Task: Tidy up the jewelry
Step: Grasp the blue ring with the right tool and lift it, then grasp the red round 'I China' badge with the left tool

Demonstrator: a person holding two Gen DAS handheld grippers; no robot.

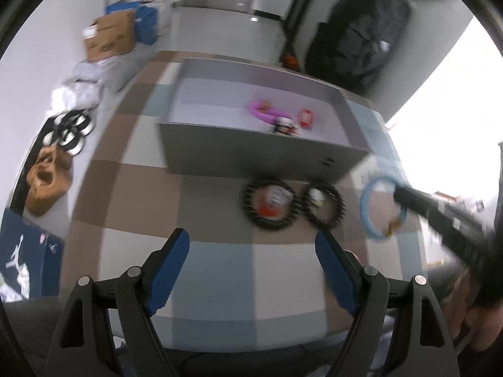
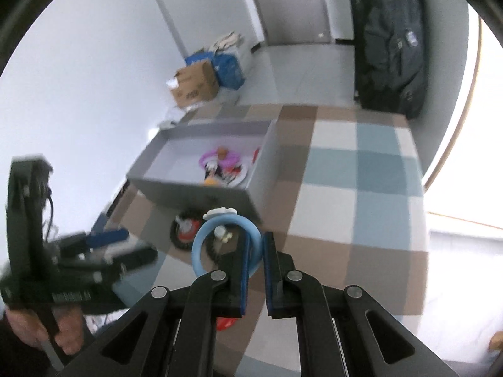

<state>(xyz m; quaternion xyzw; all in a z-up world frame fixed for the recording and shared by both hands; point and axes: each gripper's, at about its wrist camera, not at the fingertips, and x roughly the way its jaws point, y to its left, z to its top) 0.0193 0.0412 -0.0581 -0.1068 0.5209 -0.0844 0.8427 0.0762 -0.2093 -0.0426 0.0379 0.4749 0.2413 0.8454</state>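
The light blue bracelet [image 2: 226,245] is pinched by its rim between the blue pads of my right gripper [image 2: 255,251], held in the air above the checked tablecloth [image 2: 355,194], just in front of the near wall of the grey box [image 2: 195,191]. A small white charm hangs inside its ring (too blurred to make out more). From my left wrist camera the same bracelet [image 1: 382,209] shows at the right, clear of the cloth. My left gripper [image 1: 251,251] is wide open with nothing between its fingers, hovering over the near edge of the table. Two black beaded bracelets [image 1: 290,202] lie side by side on the cloth, close against the box's near wall. Inside the box, toward its right end, lie a pink bracelet [image 1: 262,111] and a red piece [image 1: 306,117] beside it.
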